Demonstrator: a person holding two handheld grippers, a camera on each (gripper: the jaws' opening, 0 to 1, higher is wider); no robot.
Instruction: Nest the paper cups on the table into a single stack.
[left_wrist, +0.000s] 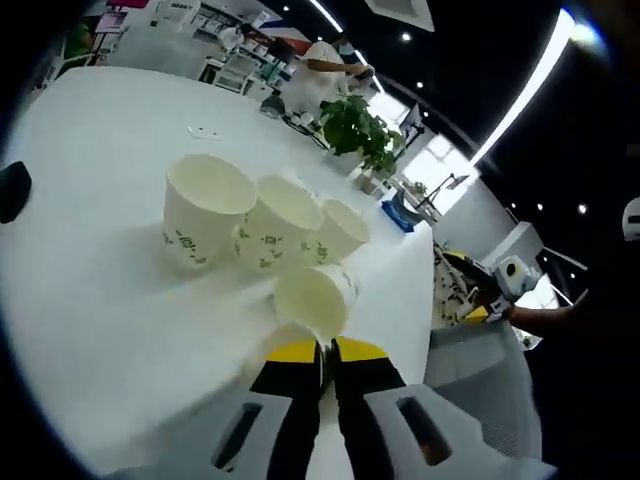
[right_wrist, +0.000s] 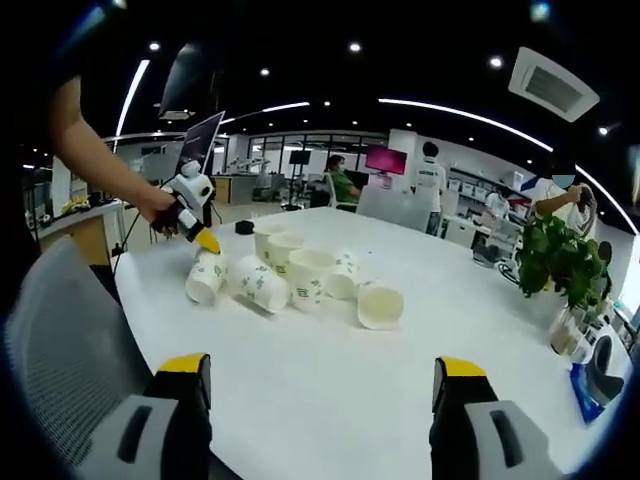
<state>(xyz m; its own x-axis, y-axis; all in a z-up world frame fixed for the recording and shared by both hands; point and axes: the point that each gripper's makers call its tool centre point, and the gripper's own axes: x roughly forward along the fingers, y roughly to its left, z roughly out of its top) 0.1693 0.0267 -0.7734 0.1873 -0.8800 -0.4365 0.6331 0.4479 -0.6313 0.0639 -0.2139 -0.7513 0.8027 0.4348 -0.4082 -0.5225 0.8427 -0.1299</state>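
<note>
The left tongs (left_wrist: 325, 362) are squeezed tight on the rim of a paper cup (left_wrist: 314, 297) that lies on its side, mouth toward the camera. Just past it, three more cups (left_wrist: 268, 222) stand close together in a row on the white surface (left_wrist: 100, 320), touching each other.

In the right gripper view the right tongs (right_wrist: 325, 385) are wide apart and hold nothing, low over the near edge of the surface (right_wrist: 330, 400). Farther off, the cups (right_wrist: 290, 275) sit in a bunch, some tipped over, and one cup (right_wrist: 380, 304) lies a bit to the right. The left tongs (right_wrist: 207, 240) touch the leftmost cup (right_wrist: 206, 277), I think. A plant (right_wrist: 555, 255) stands at the far right
</note>
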